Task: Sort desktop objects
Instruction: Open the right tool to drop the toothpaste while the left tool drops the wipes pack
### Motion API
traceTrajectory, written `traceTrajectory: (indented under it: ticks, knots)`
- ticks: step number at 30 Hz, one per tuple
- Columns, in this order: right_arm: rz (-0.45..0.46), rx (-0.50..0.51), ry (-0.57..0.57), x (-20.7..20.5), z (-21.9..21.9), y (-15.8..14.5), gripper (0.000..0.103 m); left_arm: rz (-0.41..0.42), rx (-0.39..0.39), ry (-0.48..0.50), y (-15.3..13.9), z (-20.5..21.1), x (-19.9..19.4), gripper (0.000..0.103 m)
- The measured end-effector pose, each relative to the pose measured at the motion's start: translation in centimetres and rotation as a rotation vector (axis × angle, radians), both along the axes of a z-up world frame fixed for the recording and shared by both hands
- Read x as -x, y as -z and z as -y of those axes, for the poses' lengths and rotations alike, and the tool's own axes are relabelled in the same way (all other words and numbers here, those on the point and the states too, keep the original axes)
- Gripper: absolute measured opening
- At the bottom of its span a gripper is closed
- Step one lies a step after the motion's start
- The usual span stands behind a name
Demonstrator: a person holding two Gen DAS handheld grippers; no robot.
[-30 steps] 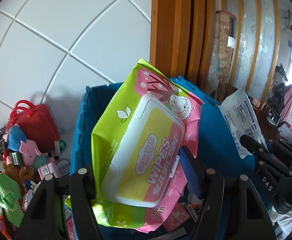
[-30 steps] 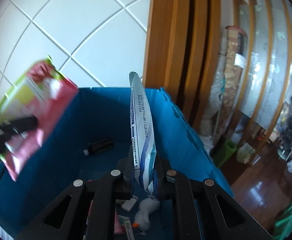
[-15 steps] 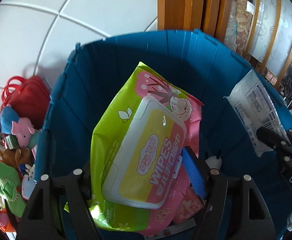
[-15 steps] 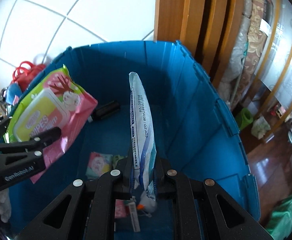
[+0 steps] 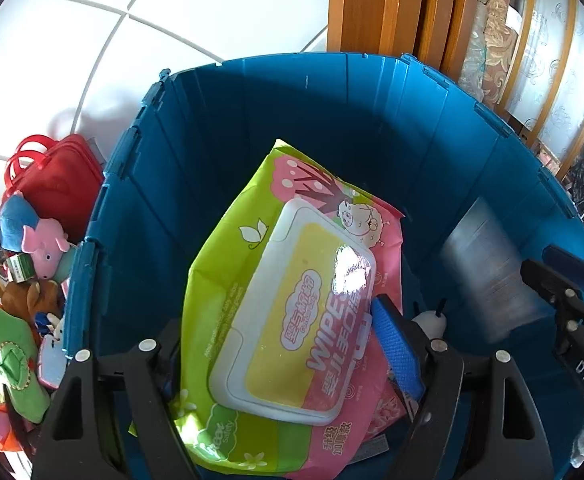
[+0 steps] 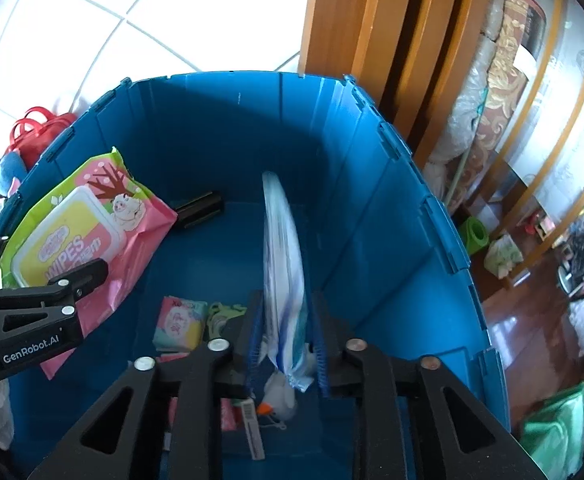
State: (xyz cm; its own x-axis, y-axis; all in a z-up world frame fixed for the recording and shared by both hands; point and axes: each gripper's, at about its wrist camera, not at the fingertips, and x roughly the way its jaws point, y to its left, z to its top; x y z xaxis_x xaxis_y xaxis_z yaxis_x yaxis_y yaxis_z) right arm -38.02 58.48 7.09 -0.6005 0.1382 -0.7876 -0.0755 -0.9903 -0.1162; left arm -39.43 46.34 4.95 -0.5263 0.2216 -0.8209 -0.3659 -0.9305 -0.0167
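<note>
A green and pink wipes pack point(image 5: 292, 312) with a white lid hangs tilted inside the blue bin point(image 5: 220, 140). My left gripper point(image 5: 280, 320) has it between its fingers; the jaws are opening, and the pack sits sharp and steady against the pads. From the right wrist view, one left finger point(image 6: 88, 276) lies across the wipes pack point(image 6: 72, 240). My right gripper point(image 6: 288, 320) is over the same blue bin point(image 6: 212, 120), its jaws opening. A white and blue bag point(image 6: 284, 248) stands between the blue pads point(image 6: 254, 340), blurred, with gaps on both sides.
On the bin floor lie a black tube point(image 6: 202, 210), a small pastel packet point(image 6: 180, 322) and a white plush toy point(image 6: 280, 396). Left of the bin sit a red bag point(image 5: 60, 176) and plush toys point(image 5: 40, 240). A wooden door frame point(image 6: 343, 20) rises behind.
Both grippers tipped down into the bin. The right jaws parted off the bag, which now blurs. The left fingers spread wider, with the wipes pack still between them.
</note>
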Motion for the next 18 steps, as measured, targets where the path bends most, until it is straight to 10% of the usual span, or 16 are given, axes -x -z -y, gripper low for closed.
traceTrajectory:
  ticks: [4, 18]
  knots:
    - [-0.025, -0.03, 0.004, -0.2, 0.3, -0.4, 0.069, -0.033, -0.025, -0.01, -0.5, 0.4, 0.0, 0.08]
    - [-0.032, -0.023, -0.017, -0.1, 0.6, -0.5, 0.083, -0.148, -0.062, -0.04, -2.5, 1.2, -0.6, 0.089]
